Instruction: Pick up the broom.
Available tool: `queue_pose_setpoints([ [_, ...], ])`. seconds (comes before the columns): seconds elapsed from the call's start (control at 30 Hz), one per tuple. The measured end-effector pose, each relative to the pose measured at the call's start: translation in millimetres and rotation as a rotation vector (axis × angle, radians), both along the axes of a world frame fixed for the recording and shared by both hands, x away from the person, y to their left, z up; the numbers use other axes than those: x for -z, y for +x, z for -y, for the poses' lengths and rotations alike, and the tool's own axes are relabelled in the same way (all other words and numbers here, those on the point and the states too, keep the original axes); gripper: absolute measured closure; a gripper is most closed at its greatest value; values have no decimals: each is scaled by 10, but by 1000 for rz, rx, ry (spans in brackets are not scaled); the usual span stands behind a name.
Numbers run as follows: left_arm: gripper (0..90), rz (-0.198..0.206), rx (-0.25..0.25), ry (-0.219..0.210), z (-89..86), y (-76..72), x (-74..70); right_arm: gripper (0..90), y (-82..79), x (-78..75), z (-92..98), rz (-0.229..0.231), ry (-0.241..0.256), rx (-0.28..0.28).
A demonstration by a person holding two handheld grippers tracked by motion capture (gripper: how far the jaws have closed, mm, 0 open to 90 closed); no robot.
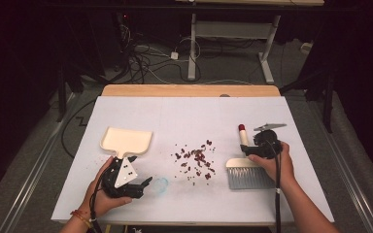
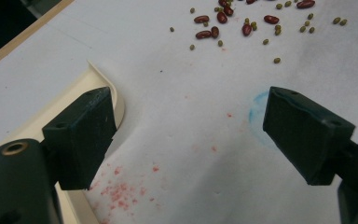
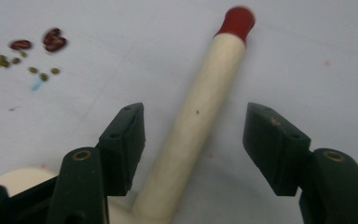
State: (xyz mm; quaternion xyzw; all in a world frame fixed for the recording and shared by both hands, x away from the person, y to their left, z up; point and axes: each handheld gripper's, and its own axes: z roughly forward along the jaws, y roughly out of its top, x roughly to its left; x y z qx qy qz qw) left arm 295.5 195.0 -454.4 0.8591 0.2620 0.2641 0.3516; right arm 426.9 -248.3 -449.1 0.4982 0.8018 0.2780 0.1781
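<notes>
white sheeting covers the table [image 1: 184, 116], which stands in a dark room with cables on the floor behind it. at the person's right lies a cream hand brush with a red-tipped handle [image 1: 243, 141]; its long axis runs away from the person, red tip at the far end, grey bristles [image 1: 249, 177] fanned toward the near edge. the right gripper [image 1: 267, 143] sits over the handle just above the brush head, jaws spread wide; the right gripper view shows the handle [image 3: 200, 116] running up between the two jaws with clear gaps on both sides, untouched. at the left, a cream plastic dustpan [image 1: 125, 141] lies flat, its stubby handle toward the person. the left gripper [image 1: 145, 185] rests low beside that handle, jaws apart and gripping nothing; the left gripper view shows the pan's rim [image 2: 116, 100] just at one jaw, plus faint red and blue stains on the sheet. scattered red and green beans [image 1: 195, 159] lie between pan and brush.
</notes>
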Motion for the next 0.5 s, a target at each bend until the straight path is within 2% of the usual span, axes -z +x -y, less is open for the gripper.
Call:
queue_pose_setpoints([
  [0.07,165,0,-2,-6,-14,-1,-2,466,103,80,-59,-41,-37,2],
  [0.17,165,-3,-4,-9,-23,2,0,565,168,66,-92,-52,-59,-4],
  [0.3,165,-3,0,-1,-4,6,2,580,210,60,-128,-67,-71,-11],
  [0.5,165,-7,0,6,17,6,9,625,229,61,-127,-64,-66,-21],
])
